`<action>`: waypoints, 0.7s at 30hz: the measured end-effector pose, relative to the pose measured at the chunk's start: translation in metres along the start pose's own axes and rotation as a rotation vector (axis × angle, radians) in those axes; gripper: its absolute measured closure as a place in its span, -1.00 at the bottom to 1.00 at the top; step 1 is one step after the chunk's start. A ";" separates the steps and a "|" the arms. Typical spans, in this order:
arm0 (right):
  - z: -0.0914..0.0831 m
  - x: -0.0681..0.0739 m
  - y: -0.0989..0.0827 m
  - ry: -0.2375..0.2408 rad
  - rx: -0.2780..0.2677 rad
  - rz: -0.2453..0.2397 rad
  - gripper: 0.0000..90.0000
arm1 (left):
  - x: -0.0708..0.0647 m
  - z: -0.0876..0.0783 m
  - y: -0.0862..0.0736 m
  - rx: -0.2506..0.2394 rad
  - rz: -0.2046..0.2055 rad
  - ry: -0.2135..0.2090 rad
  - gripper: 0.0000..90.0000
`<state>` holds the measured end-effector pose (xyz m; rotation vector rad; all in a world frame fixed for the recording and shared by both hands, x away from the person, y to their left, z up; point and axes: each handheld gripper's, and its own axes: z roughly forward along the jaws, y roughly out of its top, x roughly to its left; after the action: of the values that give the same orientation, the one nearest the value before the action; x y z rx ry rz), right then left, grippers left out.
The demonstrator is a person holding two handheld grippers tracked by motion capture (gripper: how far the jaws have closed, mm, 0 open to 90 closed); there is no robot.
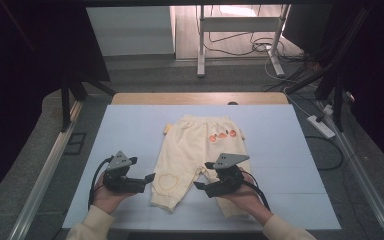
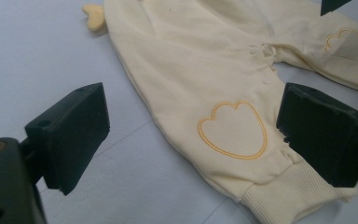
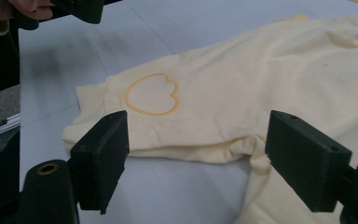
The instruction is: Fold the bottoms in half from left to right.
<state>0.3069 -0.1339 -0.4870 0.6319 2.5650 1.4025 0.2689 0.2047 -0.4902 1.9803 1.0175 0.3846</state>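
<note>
— Where do we stand with the trousers?

— Barely begun, by our reckoning. The small pale-yellow trousers lie flat in the middle of the tabletop, waistband at the far side, both legs pointing toward us. Nothing is folded and nothing is lifted; we hold no cloth yet.

— And our tongs?

— The left tongs hover just beside the left leg's cuff, jaws wide apart and nothing between the pads. In the left gripper view the heart patch lies ahead of them. The right tongs are at the inner edge of the other leg, near the crotch. Their jaws are also well apart, with cloth lying ahead between them, but the pads press on nothing.

— So what's left?

— As we judge it, everything: take hold of a leg or cuff on each side, then fold or move the garment. The grasp itself is not yet made.

— Anything in our way?

— Little. The tabletop around the trousers is bare, save for a small yellow tab that sticks out at the waist. The cables and power strip lie on the floor, well apart from the work. Our main concern is that the tongs point at each other across one narrow leg, so they could crowd one another.
</note>
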 end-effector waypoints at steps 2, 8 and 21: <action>0.004 0.002 0.001 0.009 0.004 0.000 -0.50 | 0.000 0.000 0.000 0.004 0.004 0.001 -0.80; 0.016 0.011 0.006 0.035 0.018 -0.007 -0.49 | 0.000 0.001 0.000 0.007 0.002 0.005 -0.79; 0.047 0.039 0.015 0.107 0.061 -0.059 -0.46 | 0.002 0.000 0.000 0.008 -0.005 0.008 -0.79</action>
<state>0.2913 -0.0735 -0.4978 0.4977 2.6949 1.3796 0.2702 0.2059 -0.4907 1.9844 1.0301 0.3869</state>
